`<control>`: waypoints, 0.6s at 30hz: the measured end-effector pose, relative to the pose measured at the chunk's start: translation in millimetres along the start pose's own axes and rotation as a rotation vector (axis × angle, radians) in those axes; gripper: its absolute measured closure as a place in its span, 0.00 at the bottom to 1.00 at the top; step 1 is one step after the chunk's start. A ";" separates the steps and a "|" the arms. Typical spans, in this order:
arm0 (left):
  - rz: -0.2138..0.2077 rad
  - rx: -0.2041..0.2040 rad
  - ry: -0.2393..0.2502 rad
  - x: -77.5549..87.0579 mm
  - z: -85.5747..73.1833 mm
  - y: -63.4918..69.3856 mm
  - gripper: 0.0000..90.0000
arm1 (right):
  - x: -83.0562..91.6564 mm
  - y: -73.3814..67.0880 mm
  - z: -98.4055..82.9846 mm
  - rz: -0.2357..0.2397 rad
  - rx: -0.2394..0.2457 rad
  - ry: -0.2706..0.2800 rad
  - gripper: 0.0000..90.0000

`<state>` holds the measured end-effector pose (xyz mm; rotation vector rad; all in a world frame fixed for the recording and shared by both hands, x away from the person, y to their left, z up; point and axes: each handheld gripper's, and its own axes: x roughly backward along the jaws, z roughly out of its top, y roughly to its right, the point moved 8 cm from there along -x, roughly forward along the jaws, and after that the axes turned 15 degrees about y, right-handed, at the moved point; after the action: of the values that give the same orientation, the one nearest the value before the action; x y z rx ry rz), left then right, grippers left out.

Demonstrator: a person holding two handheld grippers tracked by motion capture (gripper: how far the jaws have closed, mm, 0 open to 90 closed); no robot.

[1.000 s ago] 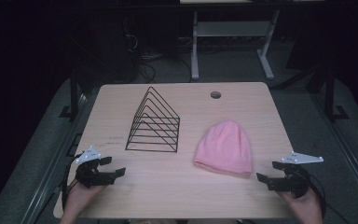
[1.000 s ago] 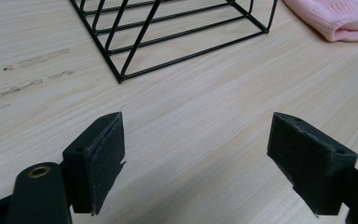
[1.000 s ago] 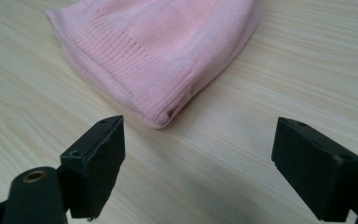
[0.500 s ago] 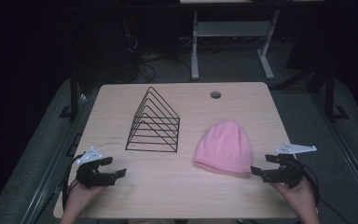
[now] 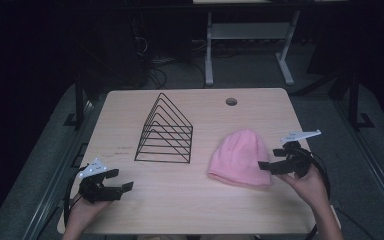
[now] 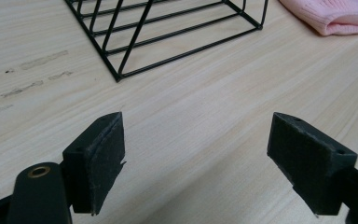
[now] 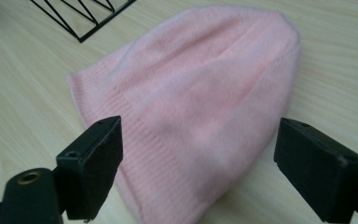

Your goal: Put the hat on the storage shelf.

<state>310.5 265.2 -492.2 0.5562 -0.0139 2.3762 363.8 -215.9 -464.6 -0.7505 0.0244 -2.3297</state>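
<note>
Overhead view; two close tool-mounted views

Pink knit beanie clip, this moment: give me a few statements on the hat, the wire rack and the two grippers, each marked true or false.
1. The pink knit beanie lies flat on the light wooden table. True.
2. The right gripper is shut on the beanie. False: its jaws stand wide open at the hat's edge.
3. The black triangular wire rack stands left of the beanie in the high view. True.
4. The left gripper holds the rack. False: it is open, apart from the rack, over bare table.
5. The beanie hangs on the rack. False: they sit apart.
</note>
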 end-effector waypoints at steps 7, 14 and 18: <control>0.003 0.011 0.012 1.8 1.1 -0.2 0.21 | -12.2 8.3 12.0 0.002 -0.007 -0.041 0.17; 0.006 0.012 0.014 1.0 1.0 -2.7 0.21 | -25.2 20.0 25.4 0.011 -0.014 -0.074 0.18; 0.012 0.010 -0.006 -3.7 0.2 -4.3 0.21 | -32.3 25.9 31.5 0.020 -0.030 -0.073 0.19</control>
<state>315.7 266.1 -494.0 0.5700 -0.0081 2.3878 415.4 -210.3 -460.3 -0.8459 0.0346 -2.2865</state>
